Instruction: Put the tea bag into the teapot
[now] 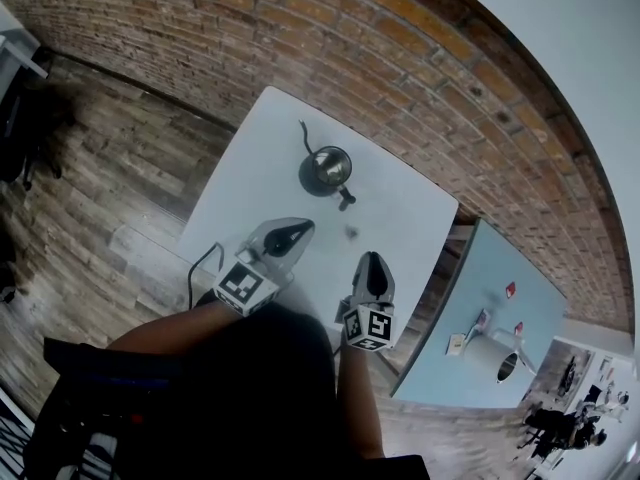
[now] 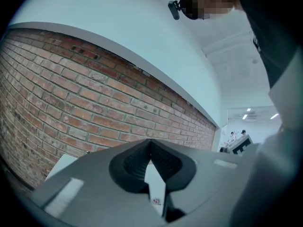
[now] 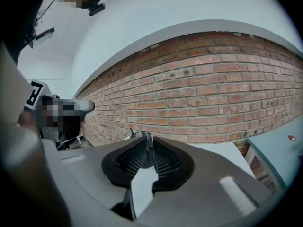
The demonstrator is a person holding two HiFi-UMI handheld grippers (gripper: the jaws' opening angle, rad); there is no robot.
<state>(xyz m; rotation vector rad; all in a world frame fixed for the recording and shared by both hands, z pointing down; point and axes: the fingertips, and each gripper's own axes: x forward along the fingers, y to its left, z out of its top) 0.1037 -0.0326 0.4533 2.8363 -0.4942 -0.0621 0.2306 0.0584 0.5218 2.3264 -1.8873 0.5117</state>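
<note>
A dark metal teapot with a thin spout stands open-topped at the far side of the white table. A small dark speck, perhaps the tea bag, lies on the table between the pot and my grippers. My left gripper hovers over the near table edge, its tips touching and nothing held. To its right, my right gripper points at the teapot, which shows just past its tips. Its jaws stand a narrow slit apart with nothing between them.
A brick wall runs close behind the table. A second, light blue table to the right carries a white jug and small items. Wood floor lies to the left. A dark cable hangs off the near table edge.
</note>
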